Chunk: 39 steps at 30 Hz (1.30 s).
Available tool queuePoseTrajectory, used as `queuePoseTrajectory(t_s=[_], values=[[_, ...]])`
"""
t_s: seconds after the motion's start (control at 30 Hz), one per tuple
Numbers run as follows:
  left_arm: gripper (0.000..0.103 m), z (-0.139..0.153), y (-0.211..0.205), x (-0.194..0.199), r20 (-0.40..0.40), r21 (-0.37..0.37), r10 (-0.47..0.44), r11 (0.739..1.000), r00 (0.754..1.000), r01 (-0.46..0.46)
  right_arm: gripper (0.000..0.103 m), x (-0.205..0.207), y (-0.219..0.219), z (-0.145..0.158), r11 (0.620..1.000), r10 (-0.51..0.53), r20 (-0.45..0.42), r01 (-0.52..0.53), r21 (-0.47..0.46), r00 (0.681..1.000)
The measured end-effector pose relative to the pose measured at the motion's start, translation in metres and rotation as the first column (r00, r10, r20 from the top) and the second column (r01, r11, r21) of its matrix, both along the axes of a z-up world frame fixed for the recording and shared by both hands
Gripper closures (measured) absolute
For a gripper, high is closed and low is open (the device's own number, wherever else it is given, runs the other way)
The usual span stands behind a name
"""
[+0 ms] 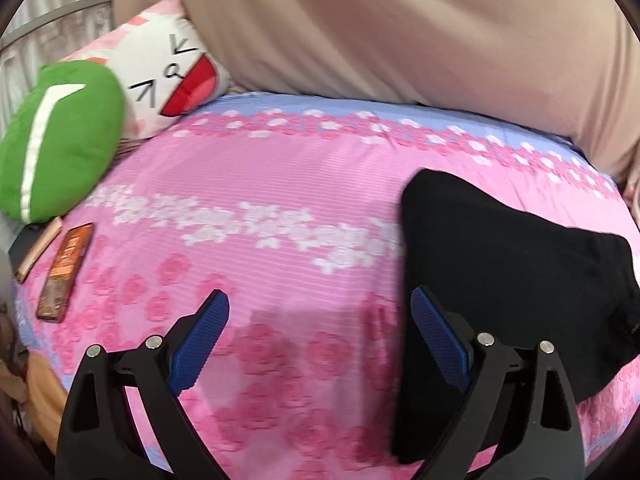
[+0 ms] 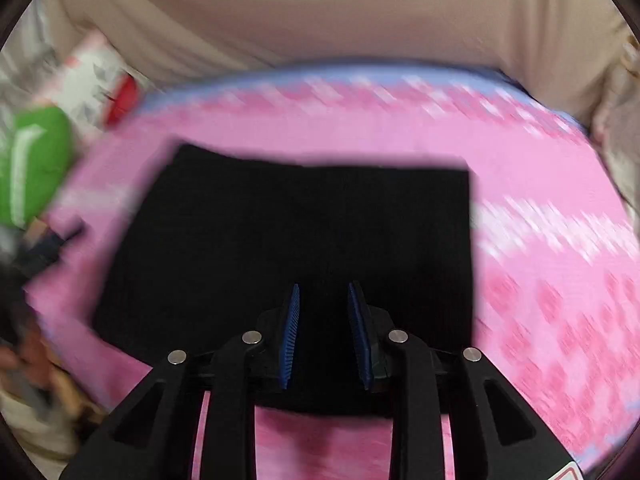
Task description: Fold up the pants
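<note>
Wide apart stand the jaws of the left gripper (image 1: 320, 320), with only the pink flowered bed cover (image 1: 248, 184) between them; the black pants (image 1: 500, 272) lie just to their right. On the right gripper (image 2: 323, 312) the jaws are narrow, and black cloth fills the gap, but I cannot tell if the pads press on it.

In the right wrist view the pants (image 2: 280, 248) look already folded into a compact rectangle on the bed. I judge the folding is near its end; the next move probably needs a last smoothing or one more fold, with both grippers at the near edge.

That view is strongly blurred, so seams and layers are not readable. A green cushion (image 1: 60, 140) and a white face pillow (image 1: 168, 80) sit at the far left.
</note>
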State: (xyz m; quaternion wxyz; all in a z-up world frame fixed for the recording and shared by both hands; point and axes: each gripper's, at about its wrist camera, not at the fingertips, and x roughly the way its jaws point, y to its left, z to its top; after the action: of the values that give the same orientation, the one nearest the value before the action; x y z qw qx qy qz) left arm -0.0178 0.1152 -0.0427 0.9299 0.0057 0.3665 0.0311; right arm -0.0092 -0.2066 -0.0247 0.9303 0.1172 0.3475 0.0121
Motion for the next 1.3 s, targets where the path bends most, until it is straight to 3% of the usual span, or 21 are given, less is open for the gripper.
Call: queuePoseTrajectory(t_s=[0.13, 0.2, 0.27, 0.37, 0.4, 0.43, 0.5, 0.53, 0.57, 0.63, 0.73, 0.8, 0.93, 1.03, 1.1, 1.17, 1.3], values=[[0.013, 0.004, 0.013, -0.004, 0.004, -0.002, 0.029, 1.0, 1.0, -0.029, 0.077, 0.044, 0.045, 0.031, 0.974, 0.214, 0.074, -0.218, 0.059, 0.974], [0.013, 0.005, 0.014, -0.007, 0.007, 0.012, 0.032, 0.999, 0.999, -0.032, 0.078, 0.082, 0.065, 0.031, 0.965, 0.255, 0.062, -0.257, 0.044, 0.965], [0.013, 0.006, 0.016, -0.011, 0.01, 0.019, 0.033, 0.999, 0.999, -0.033, 0.078, 0.123, 0.076, 0.02, 0.956, 0.286, 0.02, -0.287, 0.057, 0.958], [0.012, 0.006, 0.025, -0.016, 0.003, 0.008, 0.048, 0.999, 0.999, -0.048, 0.076, 0.184, 0.094, -0.022, 0.953, 0.297, -0.109, -0.287, 0.1, 0.949], [0.012, 0.006, 0.026, -0.016, 0.001, 0.006, 0.052, 0.999, 0.999, -0.052, 0.075, 0.185, 0.102, -0.024, 0.956, 0.289, -0.054, -0.285, 0.074, 0.956], [0.012, 0.005, 0.029, -0.017, -0.002, 0.009, 0.058, 0.998, 0.998, -0.058, 0.073, 0.183, 0.111, -0.023, 0.958, 0.285, -0.062, -0.283, 0.036, 0.956], [0.012, 0.004, 0.03, -0.015, -0.011, 0.013, 0.066, 0.998, 0.998, -0.066, 0.059, 0.178, 0.128, -0.018, 0.956, 0.286, -0.077, -0.29, -0.047, 0.955], [0.012, 0.004, 0.03, -0.014, -0.014, 0.009, 0.066, 0.998, 0.998, -0.066, 0.059, 0.173, 0.131, -0.016, 0.953, 0.29, -0.072, -0.295, -0.075, 0.954], [0.012, 0.004, 0.028, -0.013, -0.018, 0.003, 0.06, 0.998, 0.998, -0.06, 0.066, 0.168, 0.128, -0.014, 0.954, 0.282, -0.06, -0.287, -0.088, 0.958], [0.012, 0.008, 0.022, -0.013, -0.014, -0.003, 0.04, 0.999, 0.999, -0.04, 0.068, 0.135, 0.095, 0.004, 0.957, 0.288, 0.016, -0.289, 0.028, 0.957], [0.01, 0.013, 0.005, -0.019, 0.001, 0.011, -0.006, 1.0, 1.0, 0.006, 0.063, 0.074, 0.044, 0.016, 0.989, 0.144, 0.074, -0.147, 0.024, 0.987], [0.009, 0.013, -0.012, -0.022, 0.001, 0.024, -0.046, 0.999, 0.999, 0.046, 0.063, 0.022, -0.001, 0.012, 0.999, 0.035, 0.065, -0.036, 0.003, 0.997], [0.009, 0.006, -0.052, -0.022, -0.019, 0.045, -0.123, 0.991, 0.992, 0.124, 0.066, -0.051, -0.054, -0.014, 0.996, -0.075, 0.006, 0.074, 0.058, 0.997], [0.009, -0.008, -0.087, -0.02, -0.04, 0.106, -0.168, 0.98, 0.985, 0.171, 0.096, -0.064, -0.066, -0.053, 0.995, -0.101, -0.038, 0.101, -0.007, 0.994], [0.009, -0.02, -0.106, -0.018, -0.062, 0.175, -0.167, 0.969, 0.984, 0.176, 0.097, -0.072, -0.078, -0.052, 0.992, -0.116, -0.015, 0.117, 0.046, 0.993], [0.009, -0.023, -0.115, -0.02, -0.061, 0.215, -0.158, 0.962, 0.986, 0.168, 0.088, -0.079, -0.08, -0.038, 0.988, -0.143, 0.01, 0.142, 0.058, 0.99], [0.009, -0.02, -0.119, -0.024, -0.057, 0.225, -0.142, 0.963, 0.988, 0.151, 0.085, -0.09, -0.07, -0.011, 0.992, -0.124, 0.107, 0.121, 0.037, 0.986]])
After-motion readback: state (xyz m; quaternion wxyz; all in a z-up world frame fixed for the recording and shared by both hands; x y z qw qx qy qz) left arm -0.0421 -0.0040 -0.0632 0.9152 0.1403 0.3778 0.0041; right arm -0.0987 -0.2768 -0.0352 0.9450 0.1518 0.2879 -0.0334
